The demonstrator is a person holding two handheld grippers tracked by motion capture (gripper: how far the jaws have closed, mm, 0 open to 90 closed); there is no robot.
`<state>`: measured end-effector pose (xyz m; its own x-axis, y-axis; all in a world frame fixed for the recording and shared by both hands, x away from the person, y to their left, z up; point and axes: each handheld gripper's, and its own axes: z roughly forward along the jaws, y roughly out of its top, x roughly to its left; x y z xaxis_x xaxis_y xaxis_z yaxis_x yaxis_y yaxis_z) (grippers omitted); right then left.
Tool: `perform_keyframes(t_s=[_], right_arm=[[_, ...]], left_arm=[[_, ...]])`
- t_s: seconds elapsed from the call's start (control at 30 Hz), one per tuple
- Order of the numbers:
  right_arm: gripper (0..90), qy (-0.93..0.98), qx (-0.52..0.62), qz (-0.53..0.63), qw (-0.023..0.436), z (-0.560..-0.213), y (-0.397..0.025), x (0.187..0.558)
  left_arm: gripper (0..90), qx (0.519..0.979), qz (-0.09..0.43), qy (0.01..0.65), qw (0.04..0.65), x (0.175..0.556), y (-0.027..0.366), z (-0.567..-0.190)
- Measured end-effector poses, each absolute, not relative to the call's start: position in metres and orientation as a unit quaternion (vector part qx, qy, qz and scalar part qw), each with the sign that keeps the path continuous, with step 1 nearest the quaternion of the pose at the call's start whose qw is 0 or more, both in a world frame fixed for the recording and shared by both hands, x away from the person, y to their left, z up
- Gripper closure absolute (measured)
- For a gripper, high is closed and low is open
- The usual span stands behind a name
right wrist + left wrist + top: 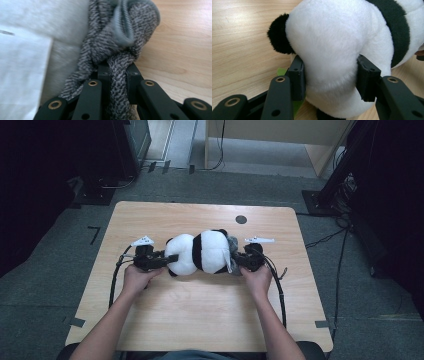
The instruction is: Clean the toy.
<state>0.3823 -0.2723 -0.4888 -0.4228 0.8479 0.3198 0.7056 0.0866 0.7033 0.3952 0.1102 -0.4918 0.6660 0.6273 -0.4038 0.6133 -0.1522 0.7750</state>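
A black-and-white plush panda point(200, 251) lies on its side in the middle of the wooden table point(200, 315). My left gripper point(169, 259) is shut on its white rounded end. In the left gripper view the two jaws press into the white plush point(337, 37) from both sides, below a black fluffy puff point(278, 37). My right gripper point(239, 260) is at the panda's other end, shut on a grey knitted garment point(232, 243). In the right gripper view a strand of that knit point(120, 37) runs down between the closed jaws, beside a white label point(20, 75).
A dark round hole point(241, 219) sits in the table top behind the panda. A small green scrap point(280, 72) lies on the table under my left jaw. Beyond the far edge stand a light wooden cabinet point(280, 140) and black stands with cables point(345, 180).
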Motion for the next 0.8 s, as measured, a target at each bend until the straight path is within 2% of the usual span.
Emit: perform_keyframes(t_s=[0.17, 0.3, 0.47, 0.63, 0.8], right_arm=[[79.6, 0.738, 0.518, 0.415, 0.121, -0.468, -0.281, 0.378], [79.5, 0.738, 0.496, 0.43, 0.156, -0.434, -0.284, 0.373], [79.4, 0.738, 0.456, 0.465, 0.176, -0.391, -0.274, 0.368], [79.3, 0.744, 0.418, 0.494, 0.164, -0.362, -0.248, 0.37], [79.0, 0.764, 0.391, 0.494, 0.139, -0.355, -0.217, 0.378]], left_arm=[[54.5, 0.762, 0.003, 0.409, 0.502, 0.395, 0.109, -0.488], [55.9, 0.763, 0.0, 0.407, 0.503, 0.395, 0.109, -0.487], [56.0, 0.766, 0.001, 0.399, 0.504, 0.394, 0.109, -0.487], [56.2, 0.77, -0.006, 0.39, 0.506, 0.394, 0.111, -0.485], [56.2, 0.774, -0.007, 0.378, 0.508, 0.394, 0.113, -0.485]])
